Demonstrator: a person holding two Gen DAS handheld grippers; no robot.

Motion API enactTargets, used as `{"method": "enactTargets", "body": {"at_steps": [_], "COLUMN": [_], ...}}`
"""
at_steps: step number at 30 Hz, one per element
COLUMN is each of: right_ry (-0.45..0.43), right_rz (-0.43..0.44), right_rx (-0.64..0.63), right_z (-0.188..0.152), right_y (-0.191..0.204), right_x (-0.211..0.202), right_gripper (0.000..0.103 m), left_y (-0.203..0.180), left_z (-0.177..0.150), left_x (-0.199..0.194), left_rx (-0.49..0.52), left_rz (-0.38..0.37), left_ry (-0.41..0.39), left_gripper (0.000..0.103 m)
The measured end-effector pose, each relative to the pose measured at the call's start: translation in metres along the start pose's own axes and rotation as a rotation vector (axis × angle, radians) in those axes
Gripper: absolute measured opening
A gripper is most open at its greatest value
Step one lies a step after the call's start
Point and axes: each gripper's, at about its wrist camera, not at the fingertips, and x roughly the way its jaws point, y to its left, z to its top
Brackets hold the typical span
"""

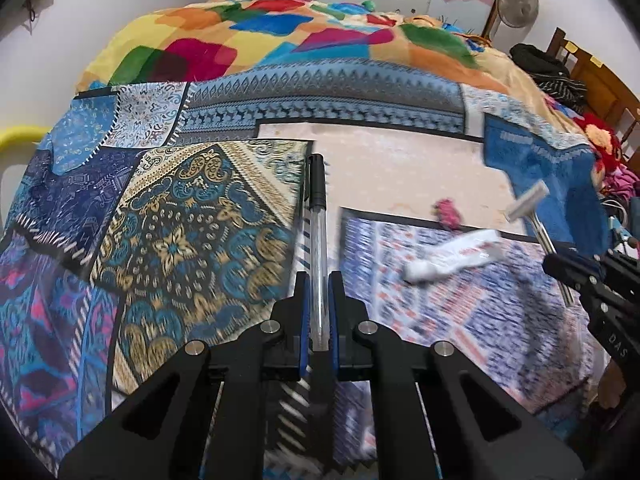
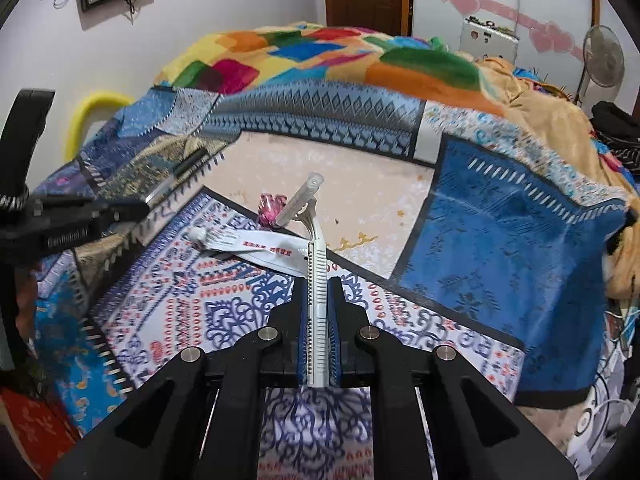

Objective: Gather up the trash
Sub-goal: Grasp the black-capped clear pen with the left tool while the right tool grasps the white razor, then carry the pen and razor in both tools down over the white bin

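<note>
Here, left claw point(image 1: 319, 280) clamping pen point(image 1: 318, 216), right claw point(image 2: 318, 286) clamping razor point(image 2: 316, 264)

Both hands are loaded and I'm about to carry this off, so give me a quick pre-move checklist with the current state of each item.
1. Left gripper jaws closed on the pen: ok.
2. Pen cap on: ok.
3. Right gripper jaws closed on the razor handle: ok.
4. Razor head clear of the bedspread: ok, it points up and away.
5. Trash left behind: not ok, the white tube and pink wrapper lie on the bedspread.
6. Trash bin in sight: not ok, neither view shows one.
</note>
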Motion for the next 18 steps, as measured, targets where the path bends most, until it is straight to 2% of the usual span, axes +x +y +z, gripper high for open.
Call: {"method": "enactTargets", "body": {"at_steps": [6, 11, 18], "right_ry": [-0.031, -0.066, -0.133], "right_rz": [0.012, 0.032, 0.06], "right_rx": [0.006, 0.008, -0.017], "right_z": [0.008, 0.013, 0.015], "right_y": [0.009, 0.02, 0.045], "right_x": [-0.043, -0.082, -0.141], "right_gripper": [0.009, 0.009, 0.009], "left_y": [-0.021, -0.033, -0.043], "left_z": [-0.011, -0.022, -0.041], "left_x": [-0.046, -0.101, -0.182], "left_rx": [-0.037, -0.055, -0.05], "left_rz": [-0.013, -0.011, 0.036], "left_ry": [-0.024, -0.068, -0.15], "left_gripper": [0.007, 0.007, 0.007]}}
